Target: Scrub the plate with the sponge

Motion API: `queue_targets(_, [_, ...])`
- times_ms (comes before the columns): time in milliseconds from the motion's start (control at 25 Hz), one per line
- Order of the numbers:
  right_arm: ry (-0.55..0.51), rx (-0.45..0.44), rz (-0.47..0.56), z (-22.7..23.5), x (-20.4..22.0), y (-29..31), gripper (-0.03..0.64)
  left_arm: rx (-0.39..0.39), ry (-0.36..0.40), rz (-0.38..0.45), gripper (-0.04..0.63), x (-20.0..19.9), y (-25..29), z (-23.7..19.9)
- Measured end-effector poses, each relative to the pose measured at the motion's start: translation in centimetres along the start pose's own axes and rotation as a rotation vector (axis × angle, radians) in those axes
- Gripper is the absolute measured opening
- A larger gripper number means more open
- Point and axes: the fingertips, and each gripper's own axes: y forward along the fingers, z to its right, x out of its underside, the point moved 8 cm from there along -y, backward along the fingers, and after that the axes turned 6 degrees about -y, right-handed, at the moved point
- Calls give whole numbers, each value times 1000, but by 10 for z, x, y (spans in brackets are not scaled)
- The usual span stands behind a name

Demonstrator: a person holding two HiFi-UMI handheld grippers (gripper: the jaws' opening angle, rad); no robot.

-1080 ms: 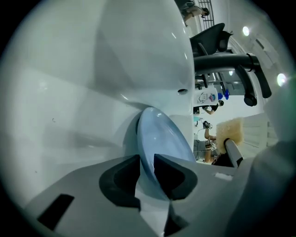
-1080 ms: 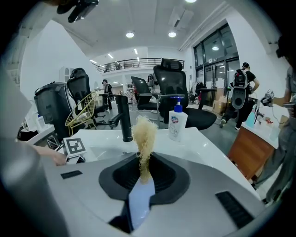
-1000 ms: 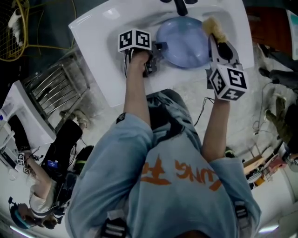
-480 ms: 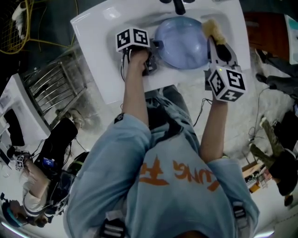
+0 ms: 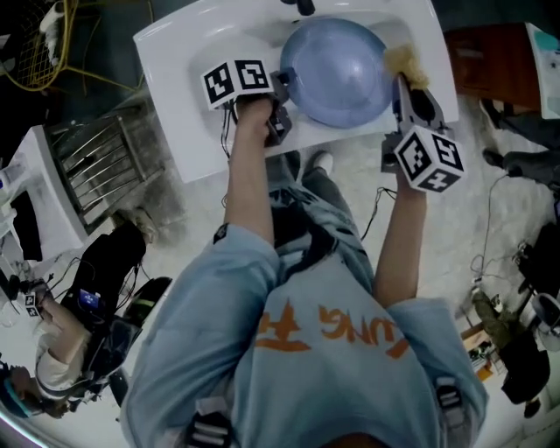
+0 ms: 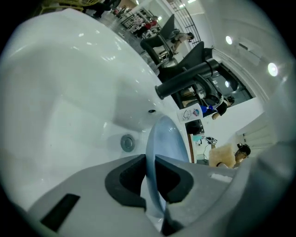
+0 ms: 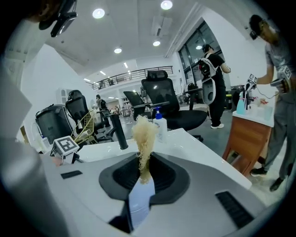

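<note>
Tap (image 5: 303,6) cut off by top edge; plate (image 5: 337,61) left rim hidden behind left hand-held gripper (image 5: 283,86).

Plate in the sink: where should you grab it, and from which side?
Grab the plate by its thin rim, from the left, edge-on. The left tongs have just been closing there, pads on both faces; the sponge needs the right side.

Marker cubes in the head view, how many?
2. One marker cube on the left gripper, clamped on the plate rim; the other on the right gripper, which holds the sponge. More may hide in lower-left clutter.
</note>
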Motion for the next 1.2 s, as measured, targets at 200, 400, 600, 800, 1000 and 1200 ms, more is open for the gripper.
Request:
queue_targets(200, [32,30,44,25,1,-29,48,23,90,86,25,13,-11,28])
queue_targets(400, [56,37,113,53,-7,-56,48,88,229,118,25,38,-12,78])
queue_targets(600, [-8,-52,150,56,-23,-80,48,153,328,128,25,78,-3,119])
queue_targets(800, [-62,-185,110,54,-21,-97,48,227,369,122,25,121,9,150])
queue_targets(1000, [-118,-291,52,41,-19,-102,48,210,455,83,25,151,11,168])
queue_targets(1200, [-148,-285,12,39,-12,-99,48,167,530,75,25,165,4,177])
